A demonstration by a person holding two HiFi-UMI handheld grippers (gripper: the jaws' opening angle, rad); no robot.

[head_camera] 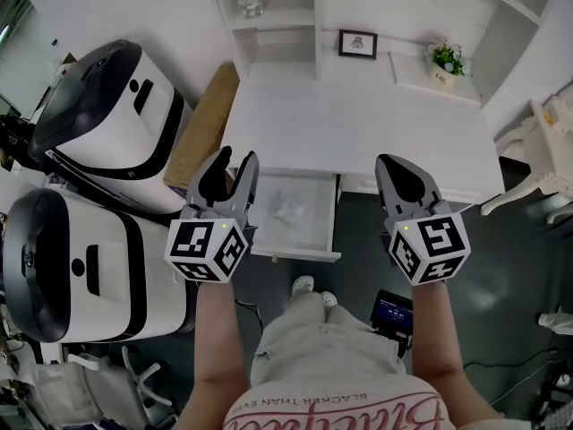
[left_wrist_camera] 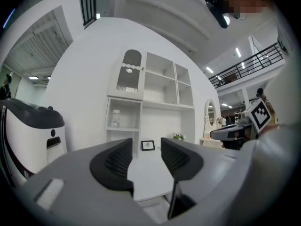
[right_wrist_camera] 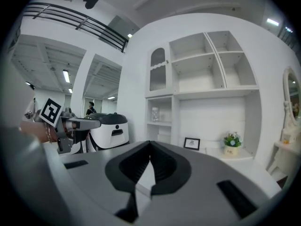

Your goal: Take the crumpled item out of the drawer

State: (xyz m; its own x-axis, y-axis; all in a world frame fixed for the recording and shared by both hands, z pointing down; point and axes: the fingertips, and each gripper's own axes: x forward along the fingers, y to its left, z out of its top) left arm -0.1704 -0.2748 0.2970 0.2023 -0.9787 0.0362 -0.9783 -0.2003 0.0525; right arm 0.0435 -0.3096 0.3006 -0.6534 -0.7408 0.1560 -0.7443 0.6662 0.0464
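Observation:
The drawer [head_camera: 333, 215] under the white desk [head_camera: 358, 124] stands pulled out. A crumpled white item [head_camera: 286, 210] lies inside it, near the middle. My left gripper [head_camera: 235, 159] hovers above the drawer's left edge, jaws open, nothing between them; in the left gripper view the left gripper [left_wrist_camera: 146, 147] points over the desk top toward the shelves. My right gripper [head_camera: 394, 161] hangs to the right of the drawer, over the desk's front edge. Seen in the right gripper view, the right gripper [right_wrist_camera: 149, 145] has its tips touching and holds nothing.
A picture frame [head_camera: 357, 43] and a small potted plant [head_camera: 446, 58] stand at the back of the desk below a shelf unit [head_camera: 269, 7]. Two white machines [head_camera: 107, 115] [head_camera: 72, 262] and a brown board [head_camera: 204, 124] are at the left. A white chair [head_camera: 546, 155] is at the right.

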